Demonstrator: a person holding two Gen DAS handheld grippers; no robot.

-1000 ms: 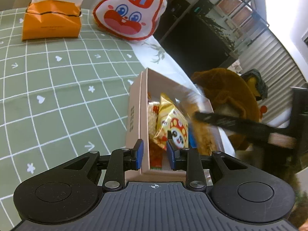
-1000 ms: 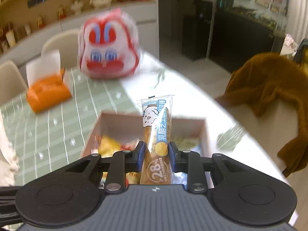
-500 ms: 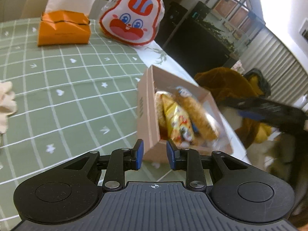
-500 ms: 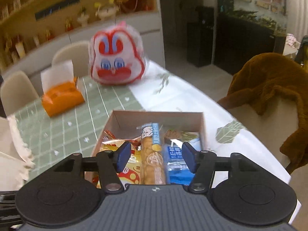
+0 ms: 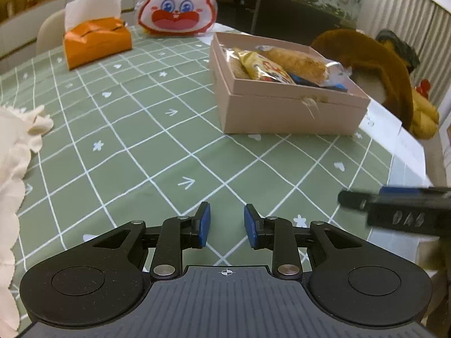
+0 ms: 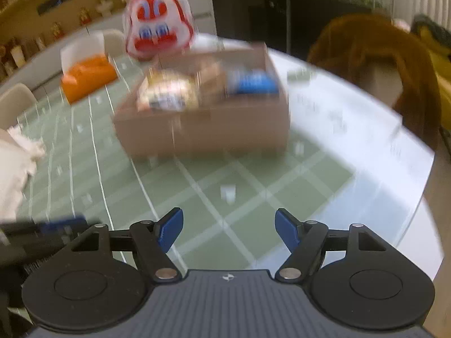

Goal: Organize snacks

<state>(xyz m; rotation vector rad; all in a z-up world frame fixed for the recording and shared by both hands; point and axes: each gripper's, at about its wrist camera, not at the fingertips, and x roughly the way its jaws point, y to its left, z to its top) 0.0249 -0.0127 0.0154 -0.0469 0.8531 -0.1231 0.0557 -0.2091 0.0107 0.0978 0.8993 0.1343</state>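
Snacks [image 5: 284, 66] lie in the box [image 5: 282, 109] on the table [image 5: 141, 140]: light, crinkly, slippery packets, probably best pinched at an end seam. No print is legible. Left gripper [image 5: 227, 226] is narrowly parted, empty; right gripper [image 6: 229, 229] has just been opening, wide, with nothing between.

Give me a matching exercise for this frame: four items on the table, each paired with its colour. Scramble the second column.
Items:
1. tissue box
2. rabbit-face bag
3. snack box
4. tablecloth

Colours:
A. green with white grid
B. pale pink
C. orange
D. white and red

Pairs: 1-C, 2-D, 3-B, 4-A
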